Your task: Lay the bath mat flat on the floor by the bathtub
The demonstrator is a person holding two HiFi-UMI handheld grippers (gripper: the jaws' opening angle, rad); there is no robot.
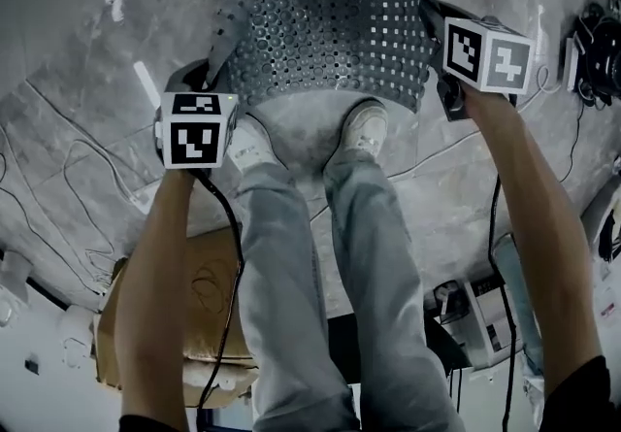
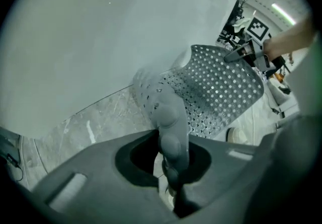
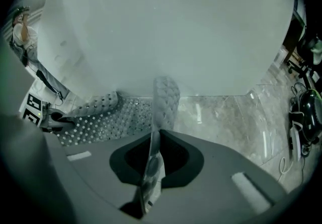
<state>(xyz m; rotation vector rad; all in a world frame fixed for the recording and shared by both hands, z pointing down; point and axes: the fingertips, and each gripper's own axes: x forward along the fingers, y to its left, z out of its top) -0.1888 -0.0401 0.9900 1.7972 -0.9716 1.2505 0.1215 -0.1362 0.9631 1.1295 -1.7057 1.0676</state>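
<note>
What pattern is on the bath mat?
The bath mat is grey, covered in small holes; clearest in head view.

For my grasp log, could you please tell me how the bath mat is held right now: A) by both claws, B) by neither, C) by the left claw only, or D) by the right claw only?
A: the left claw and the right claw are each shut on an edge of the bath mat, which spreads between them.

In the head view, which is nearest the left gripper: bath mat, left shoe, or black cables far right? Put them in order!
1. bath mat: clamped in the left gripper, touching.
2. left shoe: on the floor, just to its right.
3. black cables: far right edge of the floor.
</note>
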